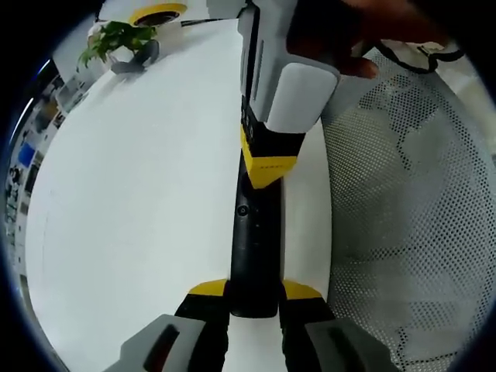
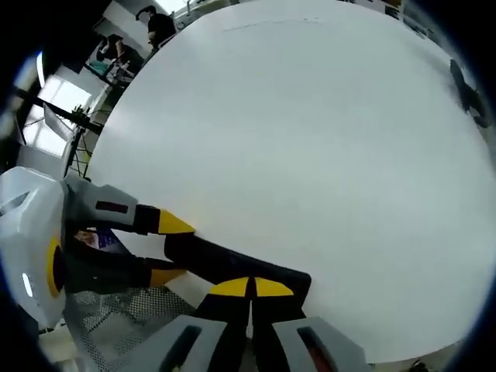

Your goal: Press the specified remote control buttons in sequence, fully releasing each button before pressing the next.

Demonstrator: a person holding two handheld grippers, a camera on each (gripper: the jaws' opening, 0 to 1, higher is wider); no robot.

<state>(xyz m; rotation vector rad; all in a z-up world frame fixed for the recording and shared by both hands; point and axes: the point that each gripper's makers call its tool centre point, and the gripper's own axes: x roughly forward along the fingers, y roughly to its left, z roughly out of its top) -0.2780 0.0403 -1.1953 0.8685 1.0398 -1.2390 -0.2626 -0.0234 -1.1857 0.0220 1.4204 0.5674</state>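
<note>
My left hand-held gripper (image 1: pixel 254 298) clamps the remote control (image 1: pixel 254 248); my closed right hand-held gripper (image 2: pixel 251 288) presses a button, next lift fully.

No readable text in either view

The black remote control (image 1: pixel 253 232) shows a small round button but no legible label or number, and the yellow tips of the claws carry no lettering. The colourful papers on the far wall at the left edge of the left gripper view, and a small printed patch beside the left claw (image 2: pixel 167 248) in the right gripper view, are too small and blurred to read.
</note>
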